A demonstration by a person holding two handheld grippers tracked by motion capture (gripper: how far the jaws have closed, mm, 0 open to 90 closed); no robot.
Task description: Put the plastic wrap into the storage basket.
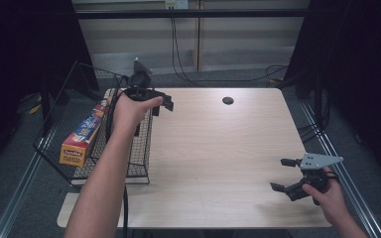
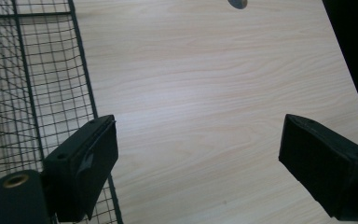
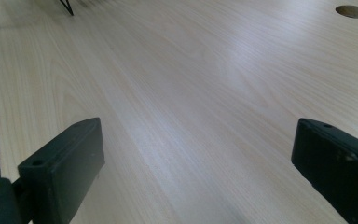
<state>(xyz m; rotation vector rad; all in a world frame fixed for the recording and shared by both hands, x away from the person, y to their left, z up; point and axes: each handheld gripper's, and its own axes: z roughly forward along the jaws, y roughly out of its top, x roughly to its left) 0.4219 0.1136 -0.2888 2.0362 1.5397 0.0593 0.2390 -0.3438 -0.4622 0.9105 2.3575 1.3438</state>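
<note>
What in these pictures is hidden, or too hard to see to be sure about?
- High view: the wording on the long box in the wire basket is too small to read, and the forearm covers its far end.
- High view: the left gripper is partly covered by the hand holding it.
- Right gripper view: the basket is cut off by the top edge.
- Left gripper view: the table's hole is cropped.

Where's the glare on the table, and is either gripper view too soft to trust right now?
High view: evenly lit table, dark surroundings, faint shadow under the right hand-held gripper. Left gripper view: pale sheen across mid-table, wire basket mesh sharp, near jaws slightly soft. Right gripper view: a broad bright streak of glare runs diagonally; jaws blurred, wood grain readable.
</note>
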